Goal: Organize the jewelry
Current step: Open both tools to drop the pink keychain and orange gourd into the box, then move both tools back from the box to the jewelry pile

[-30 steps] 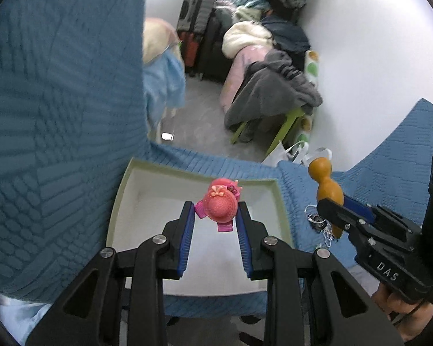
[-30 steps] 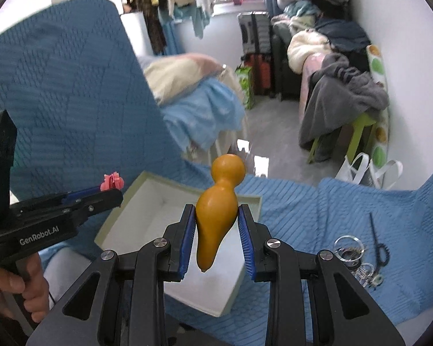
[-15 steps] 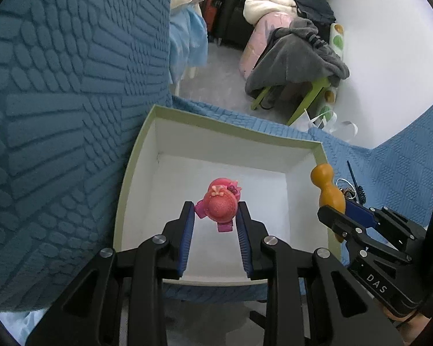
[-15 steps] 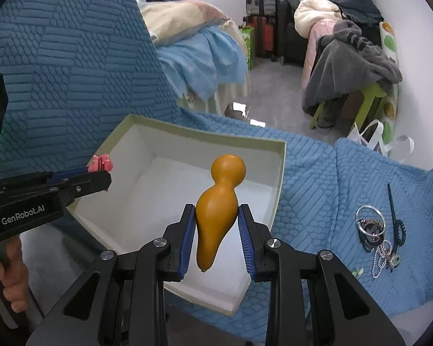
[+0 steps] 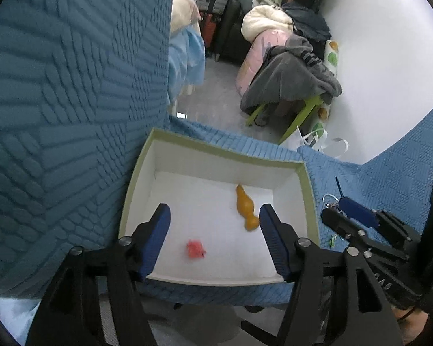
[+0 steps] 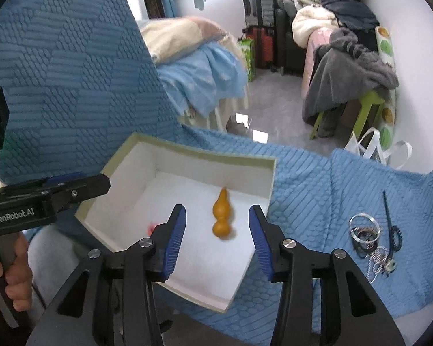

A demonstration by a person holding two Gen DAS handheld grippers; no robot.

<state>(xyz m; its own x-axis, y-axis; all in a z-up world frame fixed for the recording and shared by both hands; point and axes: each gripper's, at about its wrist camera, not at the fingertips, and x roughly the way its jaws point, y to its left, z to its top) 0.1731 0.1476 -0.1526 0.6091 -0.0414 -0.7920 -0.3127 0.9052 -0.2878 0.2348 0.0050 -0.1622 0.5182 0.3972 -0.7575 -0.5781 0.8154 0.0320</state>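
As both have just opened, orange gourd (image 6: 222,218) below right tool (image 6: 217,227), pink clip (image 5: 195,249) below left tool (image 5: 213,238).

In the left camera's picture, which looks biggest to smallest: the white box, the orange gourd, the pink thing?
1. Box, by far the largest.
2. Gourd.
3. Pink piece, smallest, though it is blurred.

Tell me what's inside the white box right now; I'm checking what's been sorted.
The box holds an orange gourd-shaped piece and a small pink piece, lying apart on its white floor. The near corners are hidden behind the open left gripper's fingers.
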